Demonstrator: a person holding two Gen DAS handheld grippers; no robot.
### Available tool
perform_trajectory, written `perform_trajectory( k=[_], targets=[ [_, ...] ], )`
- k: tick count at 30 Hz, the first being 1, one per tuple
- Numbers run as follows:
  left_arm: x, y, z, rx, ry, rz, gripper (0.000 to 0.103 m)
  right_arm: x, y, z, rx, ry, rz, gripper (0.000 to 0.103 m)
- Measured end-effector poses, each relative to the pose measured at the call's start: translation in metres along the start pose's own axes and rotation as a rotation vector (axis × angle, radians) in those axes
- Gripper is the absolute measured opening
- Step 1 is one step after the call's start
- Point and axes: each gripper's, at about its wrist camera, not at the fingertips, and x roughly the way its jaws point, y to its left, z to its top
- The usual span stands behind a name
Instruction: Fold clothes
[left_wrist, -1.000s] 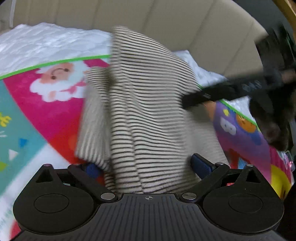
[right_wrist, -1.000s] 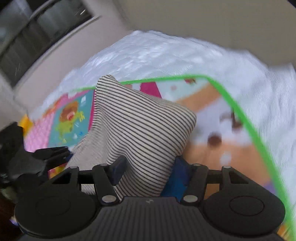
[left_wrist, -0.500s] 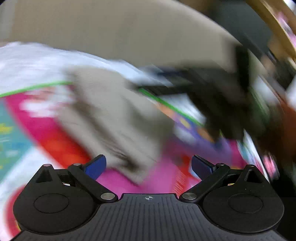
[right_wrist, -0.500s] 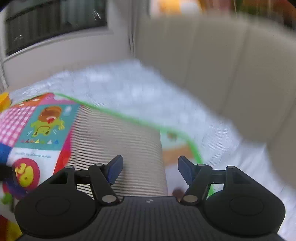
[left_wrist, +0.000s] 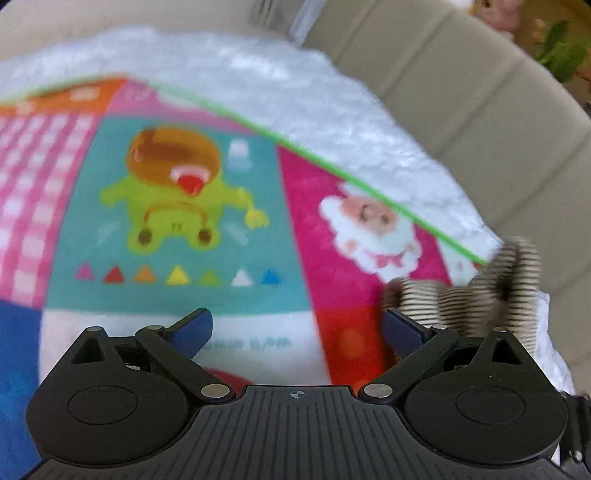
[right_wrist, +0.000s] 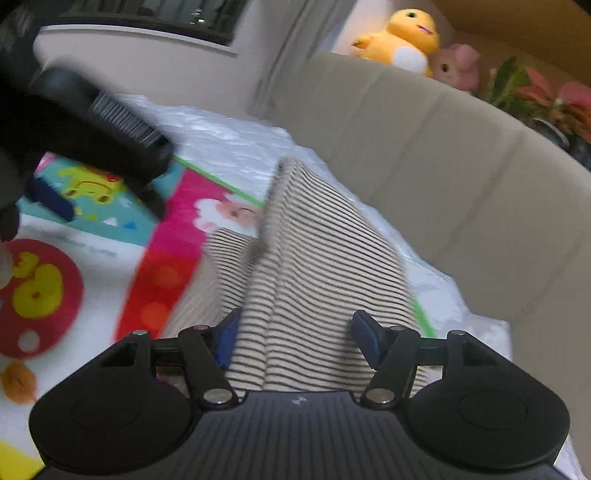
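The beige, black-striped garment (right_wrist: 306, 280) lies rumpled on the colourful play mat (right_wrist: 166, 266), over its green edge near the sofa back. My right gripper (right_wrist: 295, 332) hangs low over it. Its jaws are closing, with the cloth filling the gap between the blue pads (right_wrist: 364, 338), and the stripes run smooth and unpinched. In the left wrist view the garment (left_wrist: 476, 291) shows as a blurred bunch at the right, just beyond the right finger. My left gripper (left_wrist: 295, 328) is open over the play mat (left_wrist: 177, 206) with nothing in it. From the right wrist it shows as a dark blur, the left gripper (right_wrist: 107, 203).
A white quilted cover (left_wrist: 303, 96) lies under the mat. The beige padded sofa back (right_wrist: 443, 170) curves closely around the far and right sides. Plush toys (right_wrist: 402, 35) and plants sit on the ledge behind it. A window is at the upper left.
A second ago both grippers held the garment up. Both have let go, the cloth has dropped to the mat's right edge, and my left gripper has swung left, away from it.
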Motion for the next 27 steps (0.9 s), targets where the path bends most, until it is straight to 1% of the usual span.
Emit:
perform_trajectory(
  k=[1,2,4,5,7,8,10,11,13,14,16,17,18,19,21,23,24,25,26,27],
  targets=[
    [0.002,0.002,-0.001,-0.011,0.016,-0.015,0.100,0.000,0.002,0.000,-0.019,-0.001,-0.012,0.063],
    [0.003,-0.001,-0.003,0.001,0.018,-0.020,0.100,0.002,0.006,0.000,-0.037,0.002,-0.013,0.063],
    [0.001,-0.008,-0.006,0.057,0.013,-0.026,0.100,0.012,0.016,0.002,-0.059,0.029,-0.001,0.069],
    [0.000,-0.011,-0.007,0.078,0.013,-0.031,0.100,0.017,0.021,0.002,-0.066,0.033,-0.010,0.069],
    [-0.004,-0.013,-0.009,0.087,0.019,-0.041,0.100,0.019,0.021,-0.001,-0.079,0.025,-0.033,0.068],
    [-0.005,-0.014,-0.009,0.090,0.022,-0.045,0.100,0.019,0.021,-0.003,-0.085,0.019,-0.045,0.066],
    [-0.005,-0.015,-0.009,0.095,0.026,-0.048,0.100,0.015,0.013,-0.005,-0.091,0.013,-0.045,0.056],
    [-0.004,-0.015,-0.009,0.093,0.030,-0.052,0.100,0.013,0.010,-0.007,-0.110,0.011,-0.048,0.053],
    [-0.004,-0.015,-0.010,0.089,0.038,-0.065,0.099,0.010,0.004,-0.011,-0.166,0.009,-0.062,0.043],
    [-0.004,-0.016,-0.011,0.092,0.047,-0.084,0.098,0.009,-0.001,-0.014,-0.185,0.012,-0.068,0.039],
    [-0.002,-0.019,-0.015,0.095,0.077,-0.147,0.082,0.010,-0.014,-0.016,-0.184,0.028,-0.065,0.027],
    [0.001,-0.021,-0.017,0.091,0.105,-0.194,0.071,0.009,-0.022,-0.014,-0.166,0.033,-0.055,0.026],
    [0.005,-0.022,-0.020,0.084,0.134,-0.241,0.064,0.008,-0.030,-0.012,-0.142,0.037,-0.042,0.024],
    [0.009,-0.025,-0.023,0.079,0.161,-0.287,0.062,0.006,-0.040,-0.007,-0.106,0.034,-0.021,0.022],
    [0.018,-0.030,-0.029,0.083,0.209,-0.362,0.050,-0.003,-0.058,0.005,-0.030,0.017,0.037,0.021],
    [0.026,-0.036,-0.035,0.093,0.254,-0.424,0.047,-0.017,-0.072,0.021,0.022,-0.008,0.110,0.020],
    [0.029,-0.039,-0.039,0.097,0.276,-0.453,0.047,-0.026,-0.073,0.030,0.025,-0.019,0.157,0.020],
    [0.033,-0.041,-0.041,0.101,0.295,-0.467,0.048,-0.036,-0.068,0.036,0.007,-0.025,0.206,0.020],
    [0.034,-0.040,-0.041,0.100,0.299,-0.455,0.047,-0.044,-0.059,0.039,-0.025,-0.026,0.247,0.020],
    [0.031,-0.035,-0.036,0.087,0.289,-0.436,0.048,-0.046,-0.047,0.037,-0.070,-0.021,0.270,0.020]
  ],
)
